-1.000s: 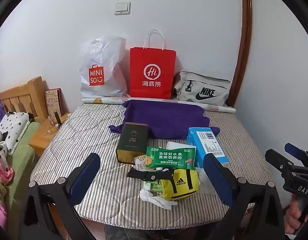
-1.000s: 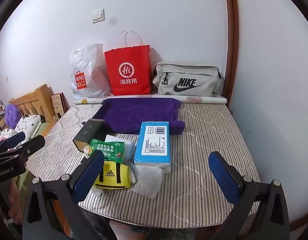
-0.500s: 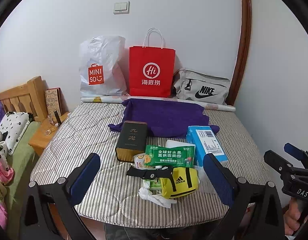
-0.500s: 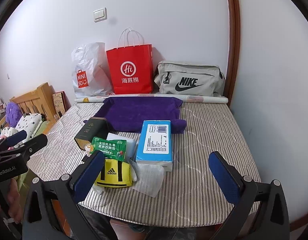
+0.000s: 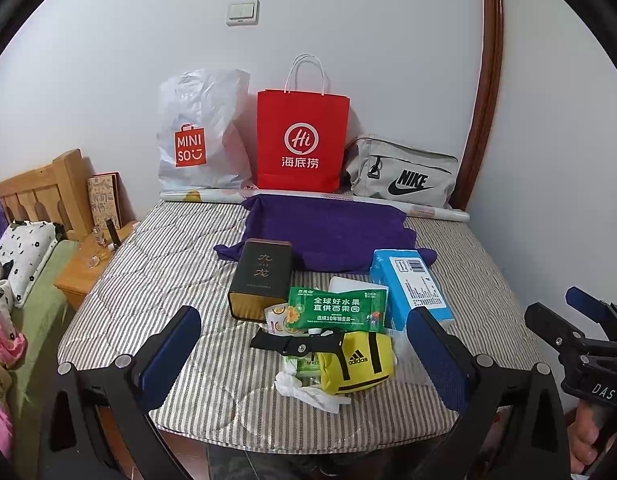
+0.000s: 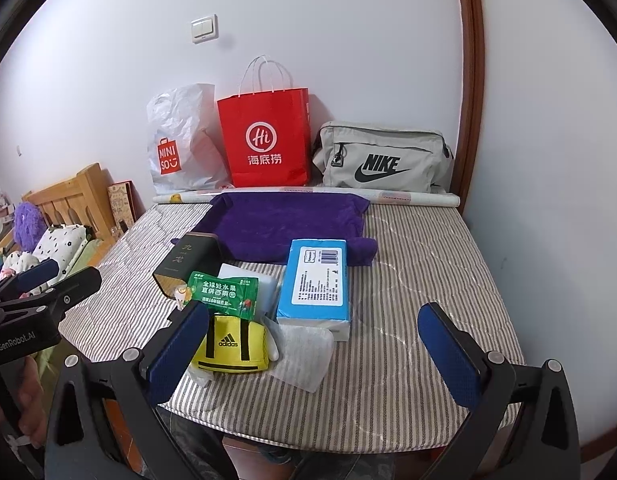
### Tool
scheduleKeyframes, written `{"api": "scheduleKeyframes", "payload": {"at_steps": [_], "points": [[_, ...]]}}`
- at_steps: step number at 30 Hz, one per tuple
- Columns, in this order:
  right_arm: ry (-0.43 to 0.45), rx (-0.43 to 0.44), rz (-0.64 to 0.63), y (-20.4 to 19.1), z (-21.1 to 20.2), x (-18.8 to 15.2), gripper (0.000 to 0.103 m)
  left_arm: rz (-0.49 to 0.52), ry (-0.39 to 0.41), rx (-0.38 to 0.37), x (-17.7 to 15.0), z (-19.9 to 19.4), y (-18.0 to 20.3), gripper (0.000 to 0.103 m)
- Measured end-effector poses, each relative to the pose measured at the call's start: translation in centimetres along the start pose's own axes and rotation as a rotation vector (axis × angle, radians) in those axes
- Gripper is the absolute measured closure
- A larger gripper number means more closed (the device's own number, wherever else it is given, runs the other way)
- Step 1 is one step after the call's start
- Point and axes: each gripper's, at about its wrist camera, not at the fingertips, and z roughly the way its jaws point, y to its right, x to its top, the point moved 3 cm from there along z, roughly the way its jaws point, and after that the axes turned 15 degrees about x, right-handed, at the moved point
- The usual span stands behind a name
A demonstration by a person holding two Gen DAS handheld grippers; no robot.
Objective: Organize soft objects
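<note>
Over the last second both of my grippers, left (image 5: 304,354) and right (image 6: 314,350), have stayed spread wide, gripping nothing, with only a slight drift, so sorting has not begun. The yellow pouch (image 5: 358,362) sags, soft and crumpled, at the striped mattress's (image 5: 156,276) near edge, just behind my left jaws, beside the blue tissue pack (image 6: 318,278).

Left tool (image 5: 304,354) gaping — yellow pouch (image 5: 358,362), green packet (image 5: 337,307), purple towel (image 5: 328,234)

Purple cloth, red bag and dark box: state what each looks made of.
Purple cloth: soft napped fabric, likely fleece or towelling; matte, with slumped, rumpled edges.
Red bag: stiff paper, slight sheen; sharp creases, twisted white cord handles.
Dark box: probably metal tin or coated card; smooth dark faces, gold-toned base. Cannot tell which.
</note>
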Motion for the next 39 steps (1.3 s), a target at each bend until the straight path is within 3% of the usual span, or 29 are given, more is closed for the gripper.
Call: {"api": "scheduleKeyframes", "payload": {"at_steps": [39], "points": [[0.002, 0.006, -0.005, -0.52, -0.34, -0.19, 0.0, -0.012, -0.004, 0.005, -0.14, -0.14, -0.17, 0.0]]}}
